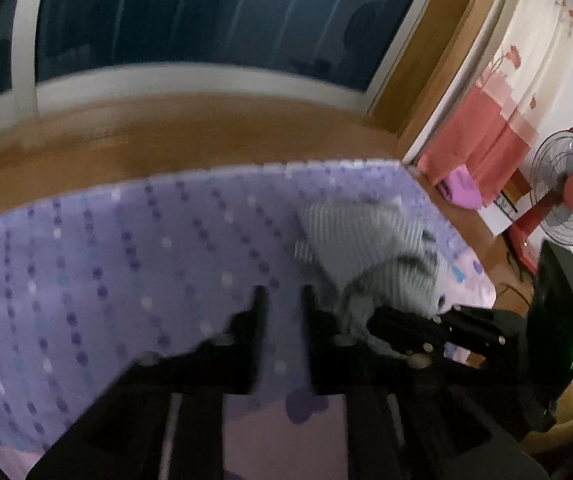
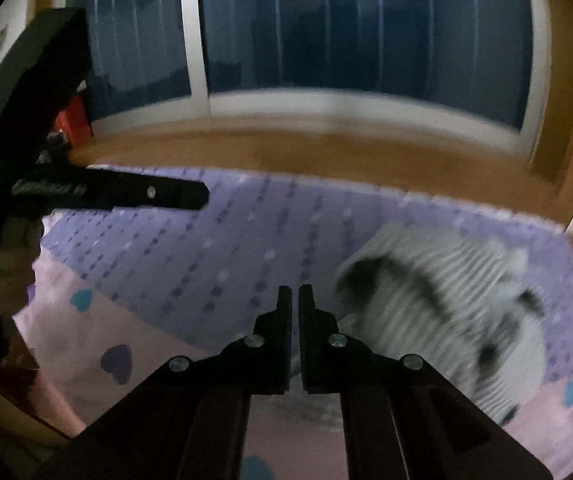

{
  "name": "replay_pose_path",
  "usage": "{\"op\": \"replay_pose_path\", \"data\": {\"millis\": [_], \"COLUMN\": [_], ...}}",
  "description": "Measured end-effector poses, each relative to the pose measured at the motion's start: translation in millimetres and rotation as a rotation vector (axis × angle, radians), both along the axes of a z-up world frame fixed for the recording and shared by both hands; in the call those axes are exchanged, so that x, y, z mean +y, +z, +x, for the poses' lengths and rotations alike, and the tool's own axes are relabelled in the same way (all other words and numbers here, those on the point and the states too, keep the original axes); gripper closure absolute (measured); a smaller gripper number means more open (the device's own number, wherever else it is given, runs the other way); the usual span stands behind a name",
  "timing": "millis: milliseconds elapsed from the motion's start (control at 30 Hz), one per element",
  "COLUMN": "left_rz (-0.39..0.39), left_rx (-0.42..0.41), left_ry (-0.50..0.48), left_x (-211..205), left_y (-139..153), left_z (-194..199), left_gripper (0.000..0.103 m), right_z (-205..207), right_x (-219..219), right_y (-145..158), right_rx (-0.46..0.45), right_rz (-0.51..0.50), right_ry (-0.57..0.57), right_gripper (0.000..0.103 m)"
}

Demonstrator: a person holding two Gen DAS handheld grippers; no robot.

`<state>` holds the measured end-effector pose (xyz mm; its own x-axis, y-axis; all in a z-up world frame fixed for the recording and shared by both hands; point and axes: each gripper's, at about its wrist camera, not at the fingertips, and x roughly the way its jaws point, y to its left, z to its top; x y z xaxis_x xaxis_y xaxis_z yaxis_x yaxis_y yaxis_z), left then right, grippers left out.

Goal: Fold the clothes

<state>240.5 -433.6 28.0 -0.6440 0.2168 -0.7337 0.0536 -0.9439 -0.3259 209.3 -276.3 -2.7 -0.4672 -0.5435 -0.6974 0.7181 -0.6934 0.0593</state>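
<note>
A grey and white striped garment (image 1: 366, 240) lies bunched near the far right corner of the purple dotted bedsheet (image 1: 126, 260). My left gripper (image 1: 284, 292) hovers just left of it, open by a narrow gap with only sheet showing between the fingers. In the right wrist view, the garment (image 2: 446, 300) is blurred and sits right of my right gripper (image 2: 295, 292), whose fingers stand almost together with no cloth visible between the tips. A bit of grey cloth shows below its fingers. The left gripper (image 2: 146, 194) reaches in from the left above the sheet (image 2: 206, 260).
A wooden ledge (image 1: 206, 132) and a dark window (image 1: 206, 20) run along the bed's far side. A red standing fan (image 1: 570, 192), a pink and white curtain (image 1: 486, 140) and a small pink cloth (image 1: 462, 188) are beyond the bed's right corner.
</note>
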Motion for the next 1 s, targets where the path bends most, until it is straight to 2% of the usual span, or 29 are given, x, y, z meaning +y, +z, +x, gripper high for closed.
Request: {"op": "replay_pose_path", "data": {"millis": [133, 200, 267, 333, 500, 533, 567, 633, 667, 767, 867, 933, 967, 1000], "left_rz": [-0.014, -0.038, -0.06, -0.092, -0.187, -0.204, -0.219, -0.242, -0.249, -0.252, -0.221, -0.182, -0.163, -0.144], "left_rx": [-0.042, -0.053, -0.051, -0.044, -0.03, -0.032, -0.038, -0.052, -0.061, -0.091, -0.102, -0.102, -0.103, -0.103], "left_ry": [-0.054, -0.104, -0.154, -0.198, -0.282, -0.292, -0.298, -0.306, -0.308, -0.302, -0.291, -0.277, -0.264, -0.25], "left_x": [12.0, 23.9, 36.1, 49.2, 82.8, 88.9, 93.1, 98.9, 100.7, 102.7, 97.8, 91.5, 87.7, 83.8], "left_y": [-17.1, -21.3, -21.9, -21.5, -20.3, -21.6, -23.7, -28.0, -30.7, -39.3, -45.5, -48.3, -48.8, -49.2], "left_z": [-3.0, -14.0, -25.7, -38.2, -70.1, -76.6, -82.2, -91.8, -96.6, -110.4, -120.8, -126.1, -128.2, -130.2], "left_gripper": [0.081, 0.078, 0.073, 0.066, 0.065, 0.065, 0.065, 0.065, 0.065, 0.065, 0.065, 0.078, 0.098, 0.101], "right_z": [1.5, -0.4, -2.7, -3.4, 0.8, 2.2, 1.8, 1.5, 0.2, -12.2, -22.8, -33.2, -38.9, -43.4], "right_x": [16.7, 32.1, 50.7, 65.9, 82.5, 82.7, 82.9, 82.4, 84.4, 85.3, 78.5, 74.7, 72.8, 72.5], "right_y": [-5.4, -2.1, 1.7, 3.6, 3.6, 2.9, 2.6, 1.2, 0.2, -8.1, -20.8, -32.8, -38.9, -42.9], "right_rx": [-0.043, -0.046, -0.038, -0.031, 0.011, 0.029, 0.047, 0.08, 0.089, 0.039, 0.006, -0.025, -0.042, -0.057], "right_rz": [0.019, 0.004, -0.014, -0.026, 0.001, 0.014, 0.029, 0.041, 0.036, 0.009, -0.012, -0.036, -0.049, -0.066], "right_ry": [-0.082, -0.146, -0.21, -0.259, -0.321, -0.333, -0.346, -0.369, -0.379, -0.371, -0.349, -0.335, -0.327, -0.322], "right_gripper": [0.096, 0.085, 0.07, 0.068, 0.068, 0.064, 0.053, 0.042, 0.039, 0.039, 0.039, 0.039, 0.041, 0.048]}}
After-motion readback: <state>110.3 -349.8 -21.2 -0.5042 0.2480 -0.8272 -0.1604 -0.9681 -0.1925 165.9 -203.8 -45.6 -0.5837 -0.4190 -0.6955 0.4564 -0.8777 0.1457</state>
